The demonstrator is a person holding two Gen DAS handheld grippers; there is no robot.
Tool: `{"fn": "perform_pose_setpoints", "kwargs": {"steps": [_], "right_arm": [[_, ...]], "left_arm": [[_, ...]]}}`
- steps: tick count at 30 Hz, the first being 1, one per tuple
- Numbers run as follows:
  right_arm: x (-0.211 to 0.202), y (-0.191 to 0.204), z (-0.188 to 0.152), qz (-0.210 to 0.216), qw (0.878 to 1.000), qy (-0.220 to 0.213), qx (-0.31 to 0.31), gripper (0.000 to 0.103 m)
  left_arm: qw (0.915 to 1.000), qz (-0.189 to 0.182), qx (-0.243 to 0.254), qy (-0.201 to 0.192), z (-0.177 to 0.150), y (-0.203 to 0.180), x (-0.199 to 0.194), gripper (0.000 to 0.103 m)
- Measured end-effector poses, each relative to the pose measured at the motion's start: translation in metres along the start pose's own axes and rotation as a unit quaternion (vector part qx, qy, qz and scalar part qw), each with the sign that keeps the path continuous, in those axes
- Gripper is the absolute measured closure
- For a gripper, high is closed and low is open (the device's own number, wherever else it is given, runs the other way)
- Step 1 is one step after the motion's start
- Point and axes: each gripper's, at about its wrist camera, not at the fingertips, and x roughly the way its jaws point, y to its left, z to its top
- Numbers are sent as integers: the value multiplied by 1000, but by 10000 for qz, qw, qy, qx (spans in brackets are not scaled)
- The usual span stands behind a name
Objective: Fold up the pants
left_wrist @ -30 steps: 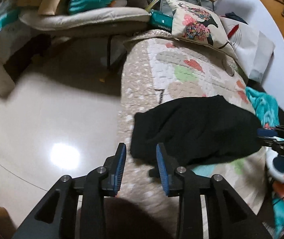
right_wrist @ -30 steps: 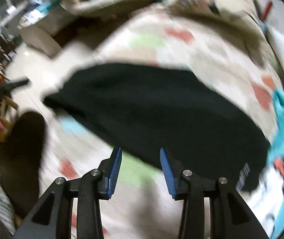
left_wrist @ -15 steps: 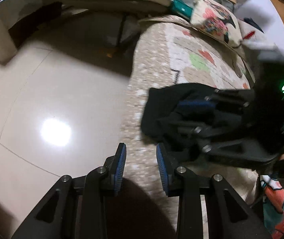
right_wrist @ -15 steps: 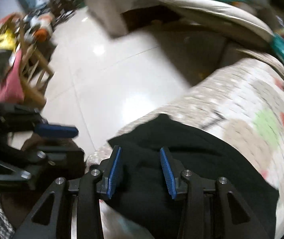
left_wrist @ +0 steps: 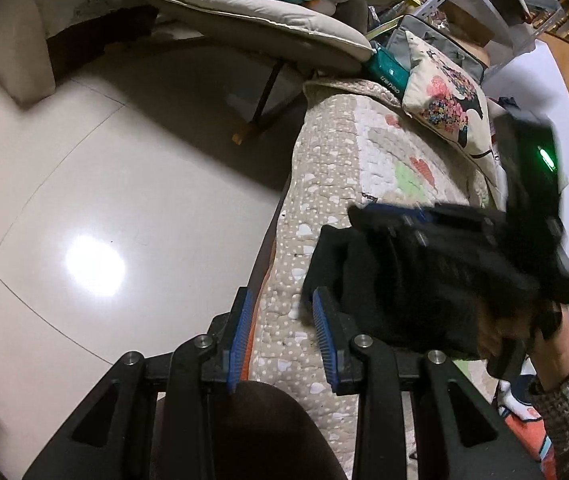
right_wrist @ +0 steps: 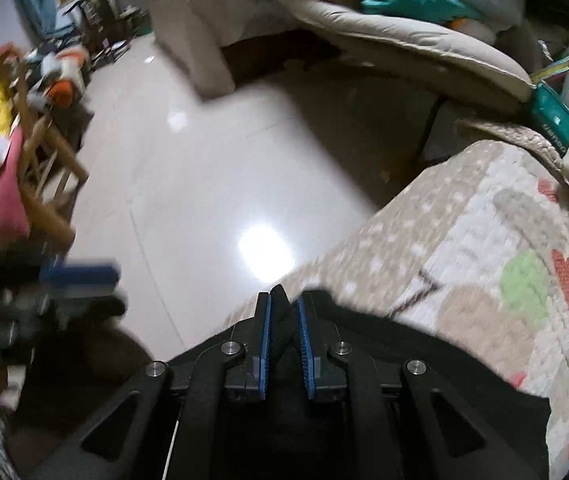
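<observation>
The black pants lie folded on a patterned quilt near its left edge. My left gripper is open and empty, just short of the pants' near left corner. My right gripper is shut on a corner of the black pants; it also shows in the left wrist view, lying over the pants. The blurred left gripper shows at the left of the right wrist view.
Glossy tiled floor lies left of the quilt's edge. A patterned cushion and a beige padded mat sit at the far end. Wooden chairs with clothes stand across the floor.
My right gripper swung across the pants to their left corner and closed on the fabric. My left gripper stayed open near the quilt's edge.
</observation>
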Motion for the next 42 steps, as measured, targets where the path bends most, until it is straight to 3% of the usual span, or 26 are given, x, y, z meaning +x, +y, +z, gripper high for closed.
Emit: {"fn": "perform_pose_setpoints", "kwargs": {"steps": [3, 6, 8, 10, 12, 16, 18, 20, 22, 25, 27, 32, 34, 36, 37, 41, 42], "right_arm": [[25, -9, 14, -55, 9990, 136, 414, 88], [40, -24, 13, 290, 9940, 296, 1013, 79], [33, -42, 5, 541, 9861, 124, 1567, 65], [14, -60, -3, 537, 9806, -158, 1880, 53], [-6, -77, -13, 452, 9768, -344, 2065, 50], [-35, -135, -58, 68, 9605, -445, 2746, 48], [-44, -169, -87, -356, 9484, -386, 3126, 48], [-56, -206, -119, -1056, 9320, -288, 3454, 48], [-72, -237, -143, -1395, 9136, -333, 3806, 48], [-94, -266, -166, -1330, 9005, -507, 4108, 48], [-99, -269, -168, -1196, 9074, -536, 3992, 47], [-70, -259, -151, -1056, 9453, -111, 3084, 45], [-52, -253, -145, -1211, 9568, 184, 2639, 45], [-45, -250, -140, -1162, 9612, 237, 2490, 62], [-45, -252, -136, -1139, 9615, 231, 2489, 83], [-39, -265, -121, -1474, 9568, 307, 2486, 95], [-38, -267, -118, -1638, 9541, 326, 2487, 103]], "left_arm": [[10000, 80, 22, 55, -1, 2, 3, 73], [9999, 69, 21, 129, -1, 1, 5, 73], [9998, 87, 106, 108, -1, -2, 3, 73], [9997, 87, 191, 78, 1, -8, 2, 72], [9996, -2, 274, 44, 4, -18, 1, 72], [9984, -81, 552, 30, 7, -43, 2, 68], [9976, -98, 688, 63, 6, -57, 2, 67], [9969, -105, 769, 94, 5, -69, 4, 66], [9963, -159, 839, 130, 5, -83, 6, 63], [9932, -243, 1120, 207, 4, -118, 20, 61], [9895, -311, 1369, 347, 1, -145, 39, 61], [9795, -631, 1743, 789, -19, -200, 102, 61], [9771, -194, 1943, 843, -29, -209, 128, 61], [9759, -9, 1947, 985, -37, -209, 139, 61], [9756, -11, 2012, 881, -40, -209, 135, 61], [9735, 144, 2088, 922, -52, -206, 127, 61], [9738, 169, 2063, 947, -55, -205, 125, 61]]}}
